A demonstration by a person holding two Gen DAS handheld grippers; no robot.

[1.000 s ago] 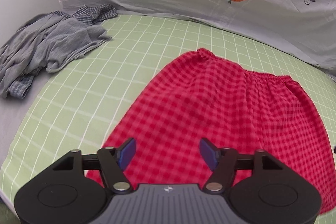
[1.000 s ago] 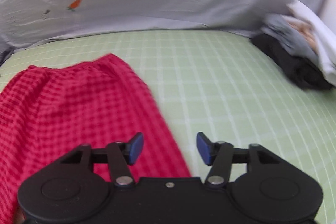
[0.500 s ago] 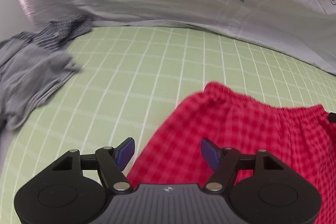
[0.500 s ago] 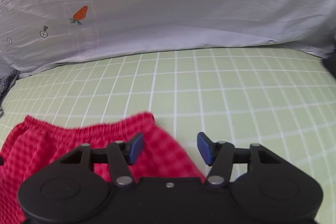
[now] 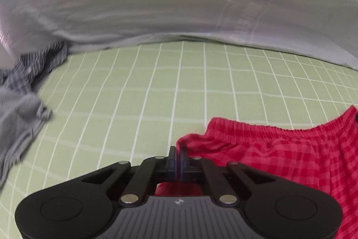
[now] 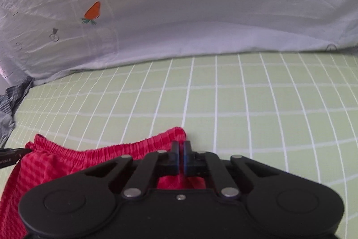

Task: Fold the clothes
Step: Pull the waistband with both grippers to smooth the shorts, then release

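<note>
— Left tongs (image 5: 178, 155) first: their jaws have just been closing, and they're clamped on the left corner of the red checked shorts (image 5: 290, 160), pinching the cloth right at the elastic waistband.

— And the shorts themselves?

— Lying flat on the green grid bedsheet (image 5: 156, 93), waistband towards the far side, spreading from those tongs off to the right. A heap of grey clothes (image 5: 20, 109) sits well apart at the sheet's left edge, blurred.

— The other side?

— Right tongs (image 6: 180, 150) have just been closing too; they grip the waistband's right corner, red fabric bunched between the pads. Each pair has a waistband corner at its tip. Behind it all a pale quilt (image 6: 201, 3) with a carrot print rises along the bed's far side.
</note>
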